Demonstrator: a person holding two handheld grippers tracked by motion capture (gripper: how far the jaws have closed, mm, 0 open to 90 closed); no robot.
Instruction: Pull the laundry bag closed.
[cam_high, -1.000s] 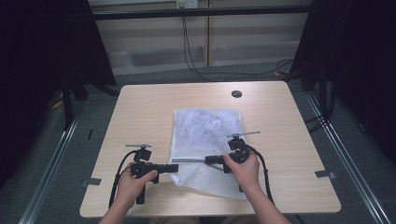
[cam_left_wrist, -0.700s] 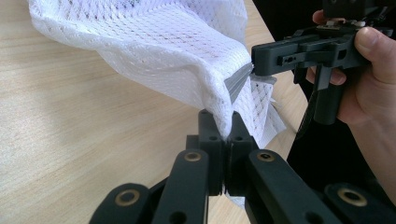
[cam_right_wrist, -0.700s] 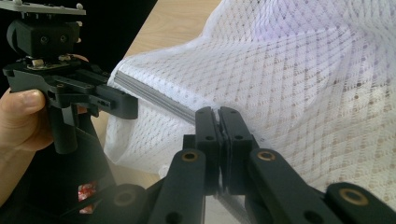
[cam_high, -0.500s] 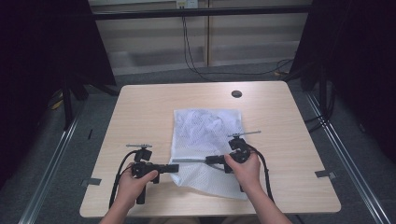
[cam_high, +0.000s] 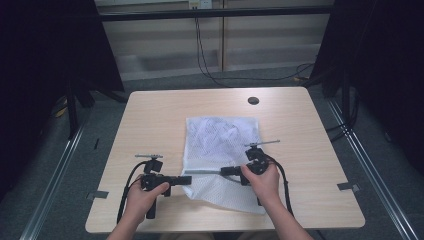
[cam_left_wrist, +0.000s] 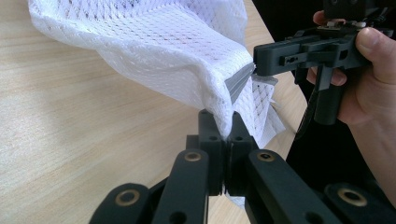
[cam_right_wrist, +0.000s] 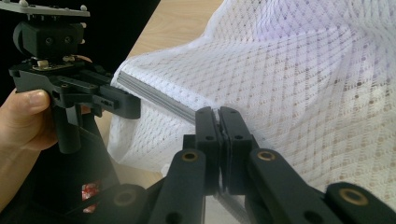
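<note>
I have the white mesh bag (cam_high: 222, 155) lying flat on the middle of the bench (cam_high: 150, 115), nearer my side. My left gripper (cam_left_wrist: 224, 133) is pinched tight on the bag's near left edge. My right gripper (cam_right_wrist: 218, 122) is pinched on the grey zipper strip (cam_right_wrist: 154, 99). I think I am working the zipper now. Next, one side must hold firm while the other slides along the strip.

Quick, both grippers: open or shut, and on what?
Left gripper: shut on the white mesh bag at its edge.
Right gripper: shut on the bag's grey zipper strip.
</note>
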